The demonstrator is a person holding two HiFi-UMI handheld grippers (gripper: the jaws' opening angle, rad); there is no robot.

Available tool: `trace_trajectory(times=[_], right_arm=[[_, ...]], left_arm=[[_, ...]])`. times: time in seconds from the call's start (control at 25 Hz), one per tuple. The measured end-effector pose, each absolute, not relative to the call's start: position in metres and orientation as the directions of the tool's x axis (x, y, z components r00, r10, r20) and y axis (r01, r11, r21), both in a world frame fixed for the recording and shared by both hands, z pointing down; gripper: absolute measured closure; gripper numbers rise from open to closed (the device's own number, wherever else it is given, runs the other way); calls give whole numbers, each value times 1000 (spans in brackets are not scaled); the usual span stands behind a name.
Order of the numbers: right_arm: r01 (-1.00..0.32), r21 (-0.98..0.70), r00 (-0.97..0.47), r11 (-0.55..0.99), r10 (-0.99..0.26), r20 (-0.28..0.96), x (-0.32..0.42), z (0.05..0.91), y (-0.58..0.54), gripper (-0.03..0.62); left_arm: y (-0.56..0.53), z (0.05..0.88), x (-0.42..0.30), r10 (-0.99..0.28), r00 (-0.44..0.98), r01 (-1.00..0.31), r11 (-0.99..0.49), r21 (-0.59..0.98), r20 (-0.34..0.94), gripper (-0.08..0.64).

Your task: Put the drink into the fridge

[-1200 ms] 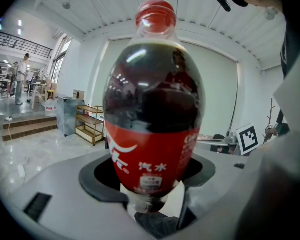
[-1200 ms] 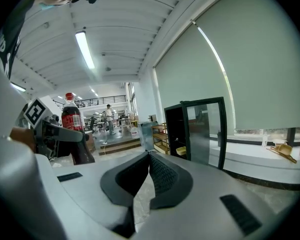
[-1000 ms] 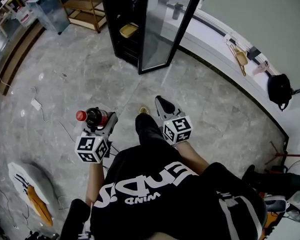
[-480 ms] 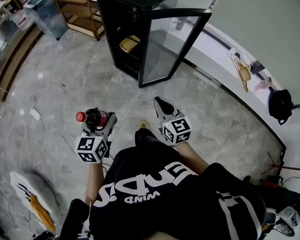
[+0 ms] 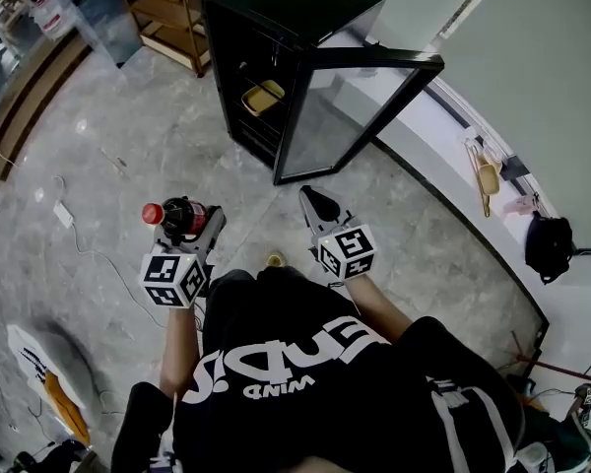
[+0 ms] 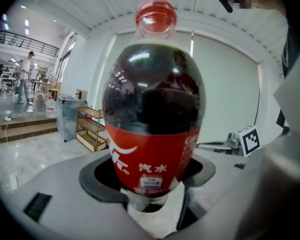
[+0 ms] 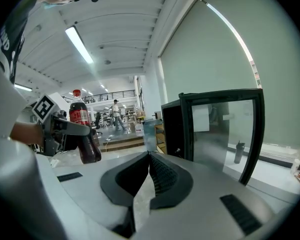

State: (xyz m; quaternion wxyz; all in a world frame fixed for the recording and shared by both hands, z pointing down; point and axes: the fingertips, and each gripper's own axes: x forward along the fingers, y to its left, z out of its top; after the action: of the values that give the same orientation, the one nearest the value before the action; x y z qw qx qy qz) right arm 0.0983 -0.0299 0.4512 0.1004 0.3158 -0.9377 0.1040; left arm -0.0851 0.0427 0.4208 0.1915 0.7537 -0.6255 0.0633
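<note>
A dark cola bottle [image 5: 180, 217] with a red cap and red label is held upright in my left gripper [image 5: 191, 233], which is shut on its lower body. It fills the left gripper view, bottle [image 6: 152, 119], and shows in the right gripper view too, bottle [image 7: 85, 131]. My right gripper [image 5: 313, 209] is shut with nothing in it, jaws pressed together [image 7: 149, 171]. The black fridge [image 5: 276, 28] stands ahead with its glass door [image 5: 350, 111] swung open to the right; a yellow tray [image 5: 263, 97] lies on a shelf inside.
A wooden shelf cart [image 5: 167, 13] stands left of the fridge. A white counter [image 5: 443, 146] with brushes runs along the right wall. A cable and white adapter [image 5: 64, 215] lie on the grey floor at left. A person walks far off [image 6: 26, 79].
The fridge has come closer and lower in the head view as the person steps toward it. Both grippers keep their grip and pose; the bottle stays in the left one.
</note>
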Motion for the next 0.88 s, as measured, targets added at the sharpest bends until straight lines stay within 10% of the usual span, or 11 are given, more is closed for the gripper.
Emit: trace_trajectory(times=[0.88], right_arm=[[-691, -170, -717, 702, -637, 283, 3, 463, -122, 568]], left_arm=[[-86, 420, -165, -845, 388, -921, -337, 195, 369, 252]])
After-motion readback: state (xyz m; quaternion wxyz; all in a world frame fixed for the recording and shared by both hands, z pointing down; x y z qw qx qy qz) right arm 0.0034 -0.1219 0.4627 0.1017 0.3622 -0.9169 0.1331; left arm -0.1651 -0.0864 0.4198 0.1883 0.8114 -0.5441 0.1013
